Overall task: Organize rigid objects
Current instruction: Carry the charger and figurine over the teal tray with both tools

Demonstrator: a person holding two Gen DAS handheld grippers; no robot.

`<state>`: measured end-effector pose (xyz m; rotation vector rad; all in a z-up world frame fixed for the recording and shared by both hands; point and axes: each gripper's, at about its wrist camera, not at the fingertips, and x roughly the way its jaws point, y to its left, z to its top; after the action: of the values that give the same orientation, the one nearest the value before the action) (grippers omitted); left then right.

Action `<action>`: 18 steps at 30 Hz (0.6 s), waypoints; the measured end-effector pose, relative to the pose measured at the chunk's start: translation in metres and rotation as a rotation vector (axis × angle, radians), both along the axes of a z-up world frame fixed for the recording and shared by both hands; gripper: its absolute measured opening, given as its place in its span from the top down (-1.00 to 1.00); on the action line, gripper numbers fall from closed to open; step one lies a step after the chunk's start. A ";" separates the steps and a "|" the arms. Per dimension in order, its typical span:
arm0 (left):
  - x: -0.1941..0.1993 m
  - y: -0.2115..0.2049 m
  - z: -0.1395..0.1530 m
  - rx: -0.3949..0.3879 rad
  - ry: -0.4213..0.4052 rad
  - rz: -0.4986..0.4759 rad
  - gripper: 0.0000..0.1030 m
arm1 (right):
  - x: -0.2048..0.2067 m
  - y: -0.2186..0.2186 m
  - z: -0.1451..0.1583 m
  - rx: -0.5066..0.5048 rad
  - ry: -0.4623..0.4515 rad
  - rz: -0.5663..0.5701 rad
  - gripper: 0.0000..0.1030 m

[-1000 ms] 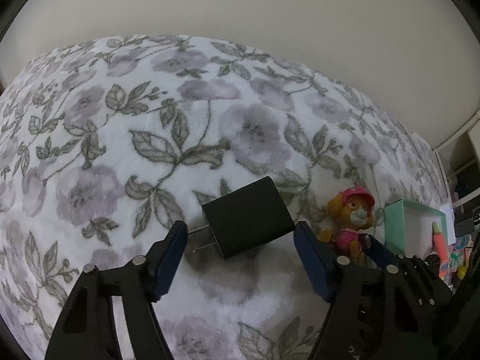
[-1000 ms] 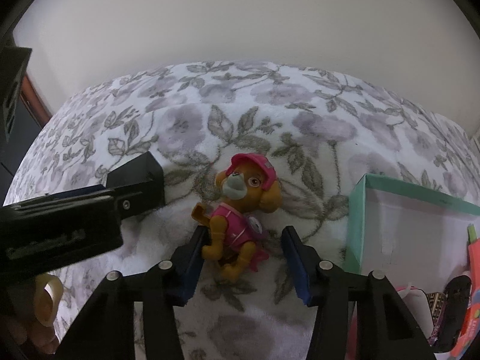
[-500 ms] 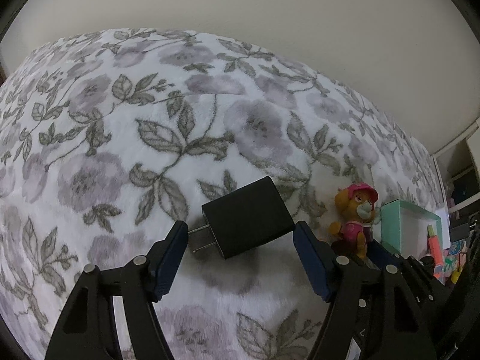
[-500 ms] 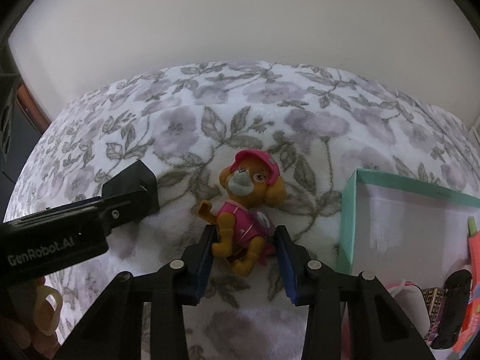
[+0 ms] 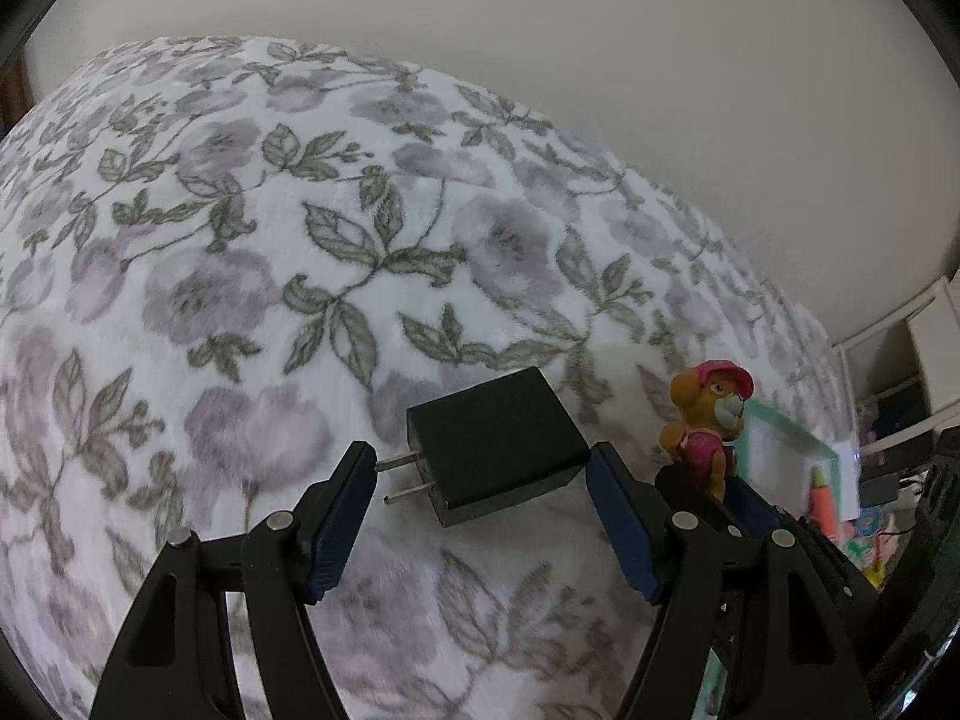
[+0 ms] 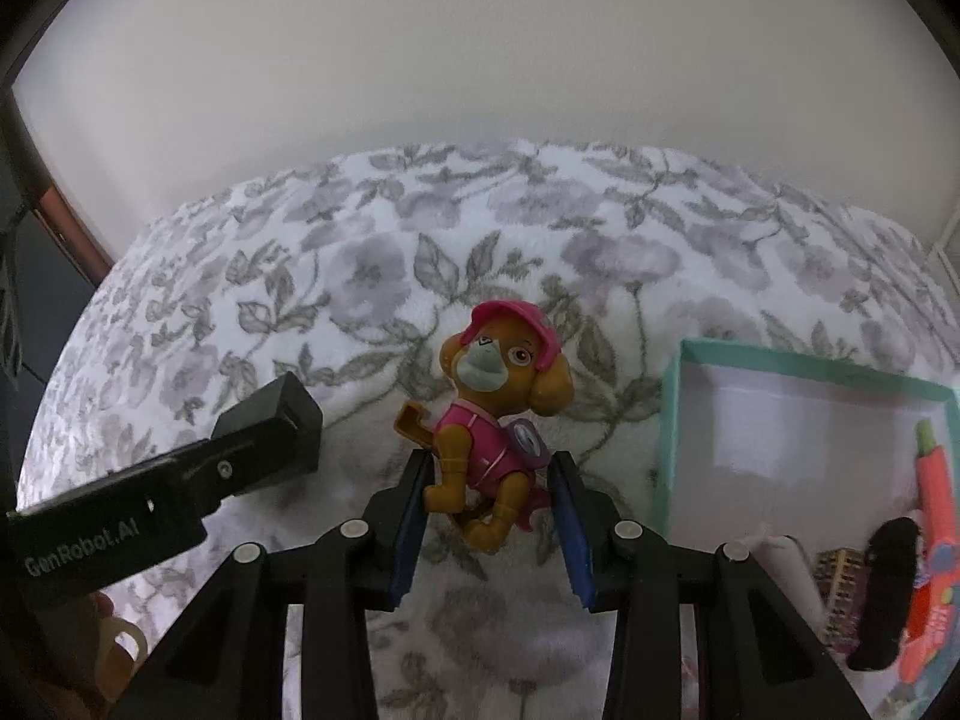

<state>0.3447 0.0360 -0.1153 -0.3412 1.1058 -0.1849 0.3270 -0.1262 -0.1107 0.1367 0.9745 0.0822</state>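
Charger (image 5: 495, 447) and dog figure (image 6: 489, 420) clamped between jaws.

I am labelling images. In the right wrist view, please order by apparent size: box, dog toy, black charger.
1. box, cut off by the frame
2. dog toy
3. black charger, partly hidden by the left gripper, so its rank is unsure

A: What differs in the right wrist view?
B: The right gripper (image 6: 489, 516) has closed: a second ago its blue pads stood clear of the toy dog (image 6: 492, 426); they now press its body, and the dog sits higher against the floral blanket (image 6: 372, 264)

A: And the left wrist view?
B: The toy dog (image 5: 708, 426), earlier resting on the blanket beside the black charger (image 5: 495, 456), now appears raised, overlapping the teal box (image 5: 786, 426)
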 end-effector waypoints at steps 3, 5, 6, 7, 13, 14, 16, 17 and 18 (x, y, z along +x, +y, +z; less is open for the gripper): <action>-0.012 -0.001 0.015 -0.019 -0.022 0.006 -0.43 | -0.008 -0.003 0.015 0.012 -0.014 -0.012 0.19; -0.021 -0.003 0.028 -0.036 -0.035 0.011 -0.43 | -0.017 -0.006 0.030 0.027 -0.030 -0.027 0.19; -0.027 -0.004 0.037 -0.054 -0.047 0.016 -0.43 | -0.021 -0.008 0.037 0.033 -0.039 -0.034 0.19; -0.031 -0.004 0.043 -0.064 -0.056 0.019 -0.43 | -0.025 -0.010 0.044 0.034 -0.049 -0.040 0.19; -0.066 -0.018 0.089 -0.088 -0.146 0.014 -0.43 | -0.060 -0.030 0.092 0.051 -0.124 -0.098 0.20; -0.072 -0.022 0.095 -0.090 -0.160 0.013 -0.43 | -0.069 -0.035 0.100 0.044 -0.139 -0.111 0.20; -0.086 -0.027 0.107 -0.089 -0.190 0.008 -0.43 | -0.084 -0.045 0.112 0.037 -0.168 -0.138 0.20; -0.089 -0.030 0.111 -0.089 -0.199 0.007 -0.43 | -0.089 -0.050 0.117 0.042 -0.176 -0.151 0.20; -0.094 -0.033 0.115 -0.088 -0.210 0.002 -0.43 | -0.097 -0.056 0.122 0.050 -0.184 -0.170 0.19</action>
<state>0.2509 0.0034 -0.0006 -0.3923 0.8918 -0.2618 0.2301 -0.1826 0.0112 0.2529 0.7744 -0.0372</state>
